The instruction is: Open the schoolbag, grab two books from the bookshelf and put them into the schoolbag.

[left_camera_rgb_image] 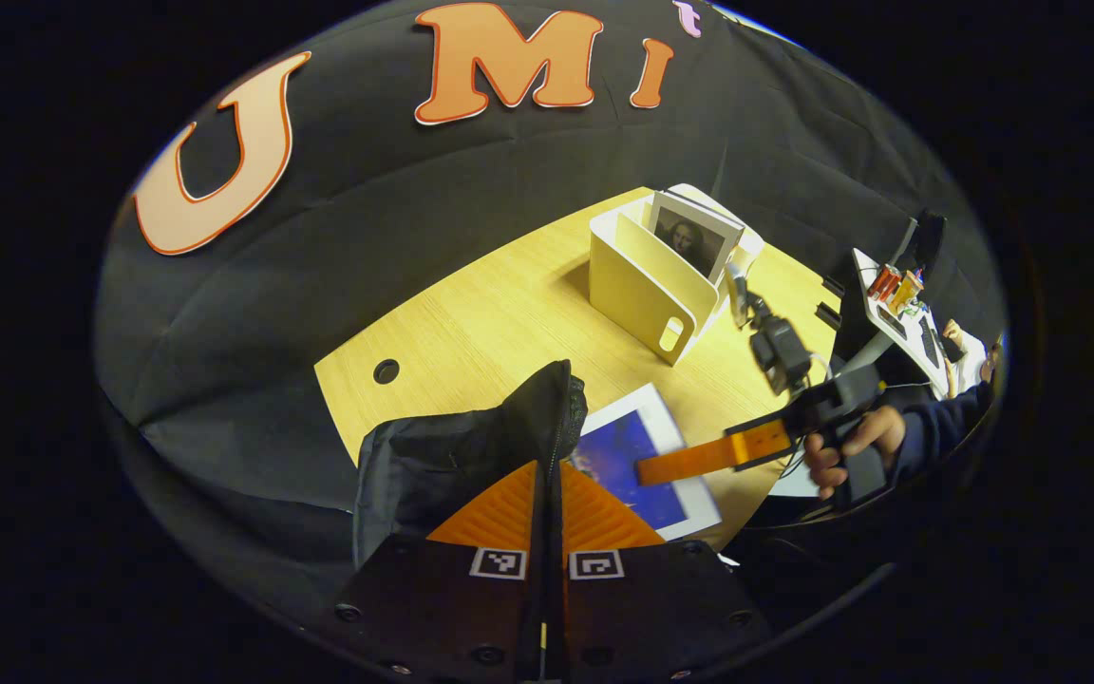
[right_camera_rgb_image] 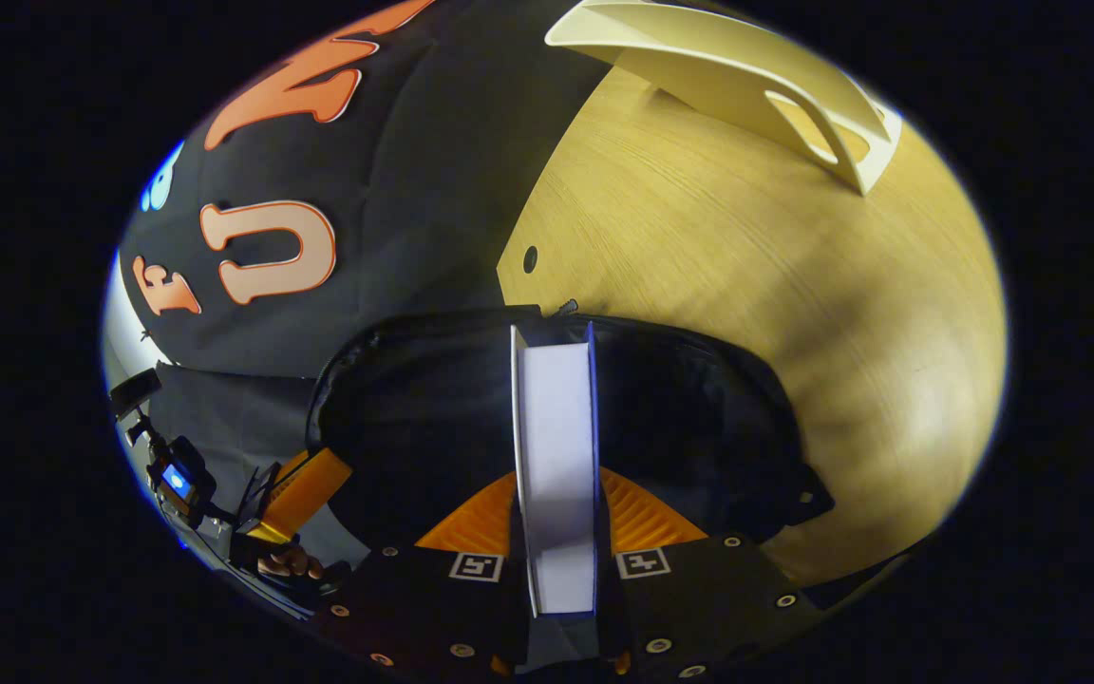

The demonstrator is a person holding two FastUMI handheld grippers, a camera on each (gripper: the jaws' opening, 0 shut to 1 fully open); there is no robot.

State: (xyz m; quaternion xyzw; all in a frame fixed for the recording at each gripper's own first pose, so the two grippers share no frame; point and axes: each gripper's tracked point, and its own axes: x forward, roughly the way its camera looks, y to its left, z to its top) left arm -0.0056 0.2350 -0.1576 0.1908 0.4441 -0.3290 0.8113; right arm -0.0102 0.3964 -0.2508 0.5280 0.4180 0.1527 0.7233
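The black schoolbag [left_camera_rgb_image: 433,456] stands at the near edge of the wooden table [left_camera_rgb_image: 490,323]. My left gripper [left_camera_rgb_image: 547,467] is shut on the bag's raised opening edge. Beside it, my right gripper [left_camera_rgb_image: 675,465], held by a hand [left_camera_rgb_image: 851,442], grips a blue-covered book [left_camera_rgb_image: 618,446]. In the right gripper view the right gripper [right_camera_rgb_image: 556,489] is shut on that book [right_camera_rgb_image: 556,427], seen edge-on, over the open mouth of the schoolbag [right_camera_rgb_image: 699,399]. The left gripper [right_camera_rgb_image: 305,494] holds the bag's left rim. A cream bookshelf [left_camera_rgb_image: 642,285] [right_camera_rgb_image: 746,66] holds another book with a portrait cover [left_camera_rgb_image: 694,239].
A round cable hole [left_camera_rgb_image: 386,370] [right_camera_rgb_image: 530,258] lies in the table near the back left corner. A white side desk [left_camera_rgb_image: 894,304] with small items and a dark screen stands beyond the table at the right. Black cloth walls surround the table.
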